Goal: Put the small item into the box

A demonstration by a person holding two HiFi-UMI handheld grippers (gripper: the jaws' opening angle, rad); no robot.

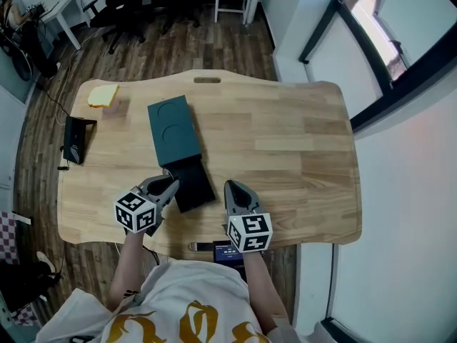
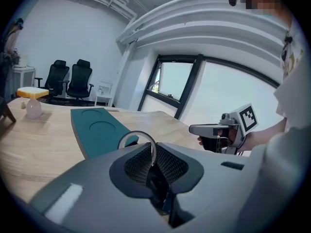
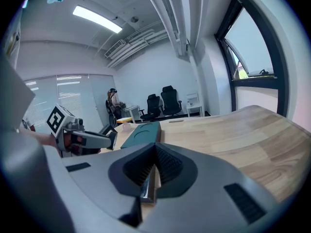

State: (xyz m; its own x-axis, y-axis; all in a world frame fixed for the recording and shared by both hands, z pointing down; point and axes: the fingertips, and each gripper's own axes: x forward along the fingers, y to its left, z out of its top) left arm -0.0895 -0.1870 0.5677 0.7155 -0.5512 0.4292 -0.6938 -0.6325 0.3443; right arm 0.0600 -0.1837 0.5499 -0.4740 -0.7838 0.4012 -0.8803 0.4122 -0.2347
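A dark green box [image 1: 175, 131] lies left of the table's middle, and a black tray [image 1: 193, 184] juts from its near end. My left gripper [image 1: 173, 186] hovers at the tray's left edge. It is shut on a thin silver ring [image 2: 137, 132], which stands upright between the jaws. In the left gripper view the green box [image 2: 97, 130] lies just beyond the ring. My right gripper [image 1: 232, 186] hangs to the right of the tray, jaws shut, with nothing seen between them. The right gripper view shows the green box [image 3: 143, 130] ahead on the left.
A yellow block [image 1: 103, 95] and a small pale object [image 1: 118, 108] sit at the table's far left corner. A black device [image 1: 75, 138] lies at the left edge and a phone [image 1: 214, 247] at the near edge. Office chairs [image 1: 136, 6] stand beyond the table.
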